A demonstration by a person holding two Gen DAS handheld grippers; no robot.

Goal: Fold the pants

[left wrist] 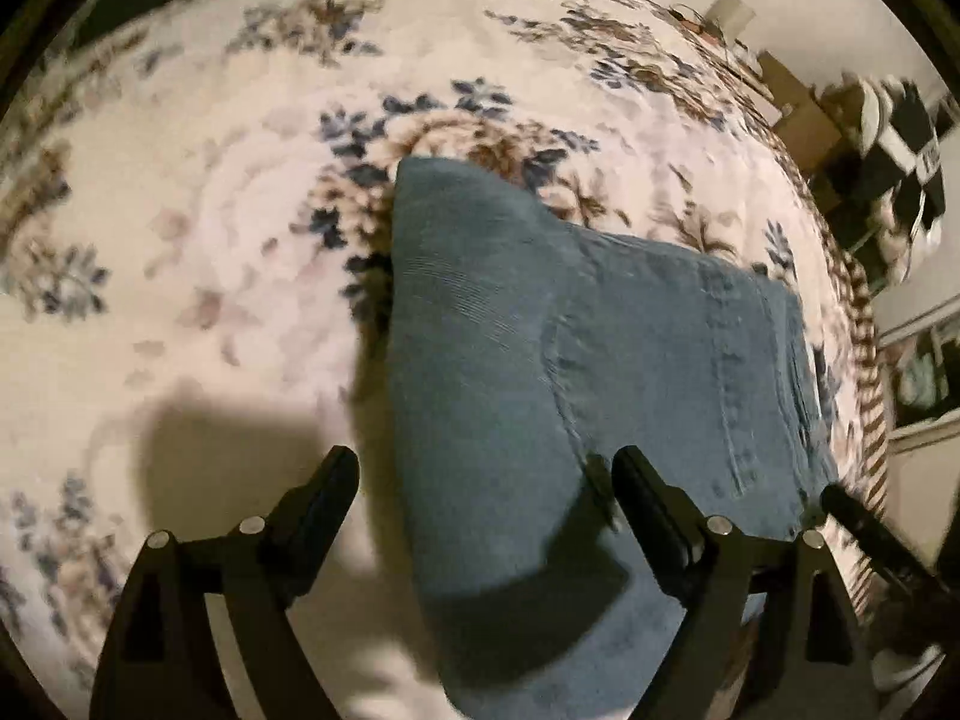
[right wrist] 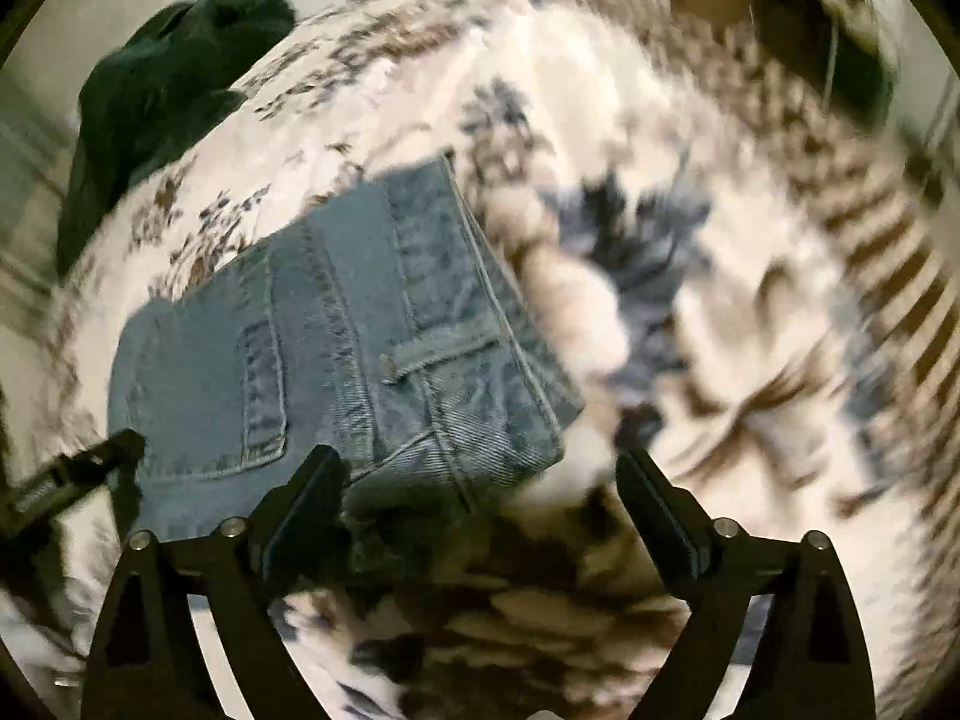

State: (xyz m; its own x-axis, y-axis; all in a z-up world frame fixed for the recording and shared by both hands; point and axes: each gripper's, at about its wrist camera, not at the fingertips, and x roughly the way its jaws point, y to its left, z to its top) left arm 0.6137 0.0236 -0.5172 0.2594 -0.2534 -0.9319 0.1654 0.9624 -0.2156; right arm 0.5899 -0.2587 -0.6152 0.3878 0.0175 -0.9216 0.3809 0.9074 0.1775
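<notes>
Blue jeans [left wrist: 540, 360] lie folded on a floral blanket [left wrist: 210, 240]. In the left wrist view the folded leg part lies toward me and the waist end with a back pocket is at the right. My left gripper [left wrist: 486, 474] is open and empty, hovering over the near edge of the jeans. In the right wrist view the jeans [right wrist: 336, 348] show their waistband, belt loop and pocket. My right gripper [right wrist: 480, 474] is open and empty above the waistband corner. The right gripper also shows in the left wrist view [left wrist: 858, 516], and the left gripper in the right wrist view [right wrist: 78, 468].
A dark green garment [right wrist: 162, 78] lies at the far left edge of the blanket [right wrist: 750, 300]. Cardboard boxes [left wrist: 804, 108] and black-and-white items [left wrist: 900, 144] stand beyond the blanket at the right. The right wrist view is motion-blurred.
</notes>
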